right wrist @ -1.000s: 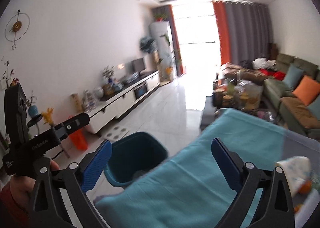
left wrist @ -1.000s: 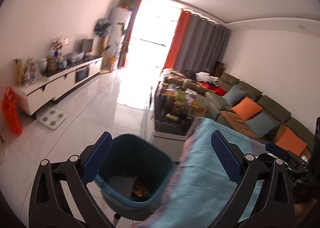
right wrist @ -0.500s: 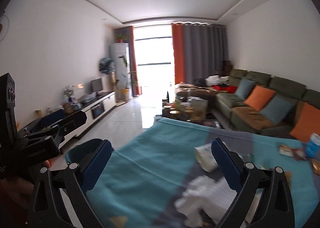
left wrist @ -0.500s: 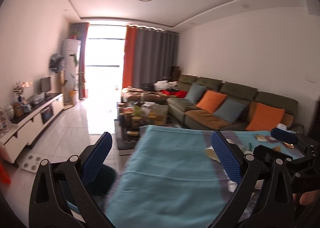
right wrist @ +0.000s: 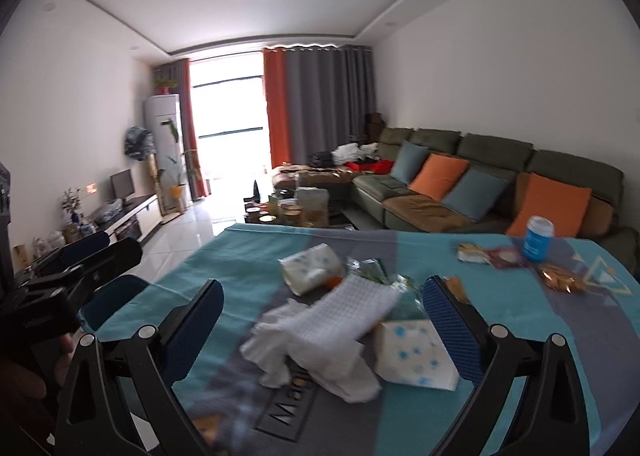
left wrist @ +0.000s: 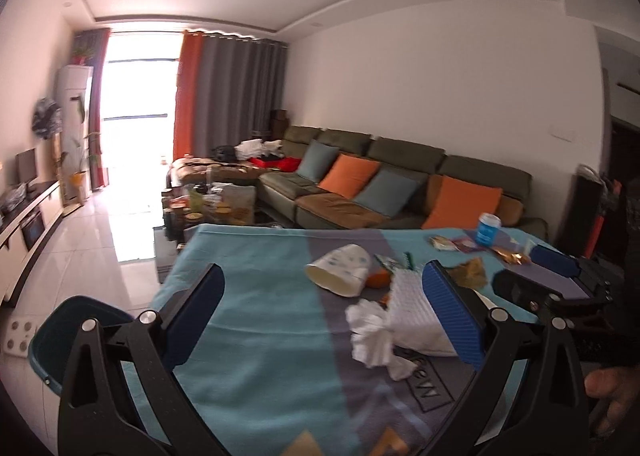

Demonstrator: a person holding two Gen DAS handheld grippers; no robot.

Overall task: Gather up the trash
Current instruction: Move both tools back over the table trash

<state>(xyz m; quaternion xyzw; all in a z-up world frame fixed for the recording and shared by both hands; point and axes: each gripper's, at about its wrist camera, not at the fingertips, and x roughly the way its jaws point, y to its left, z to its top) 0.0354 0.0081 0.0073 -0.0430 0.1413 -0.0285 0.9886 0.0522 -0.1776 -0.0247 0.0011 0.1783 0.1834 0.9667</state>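
Left wrist view: left gripper (left wrist: 320,320) wide open, empty, above the teal half of the table (left wrist: 256,336). Trash pile is ahead and right of it: crumpled tissue (left wrist: 374,332) and white waffle cloth (left wrist: 412,316) against its right finger, tipped paper cup (left wrist: 340,270) further in, mouth facing the gripper. Teal bin (left wrist: 60,328) on the floor off the table's left edge, just beside this gripper

Right wrist view: right gripper (right wrist: 320,320) also wide open, empty. Waffle cloth (right wrist: 344,316) lies dead centre between its 2 fingers, long axis diagonal, near-left to far-right; tissue (right wrist: 276,352) at its near-left end, dotted napkin pack (right wrist: 416,352) beside the right finger. Blue can (right wrist: 538,238) and wrappers (right wrist: 492,256) well apart, toward the far right corner

Judgement: right gripper is nearer and already lined up on the cloth; needs wrist yaw to close across it
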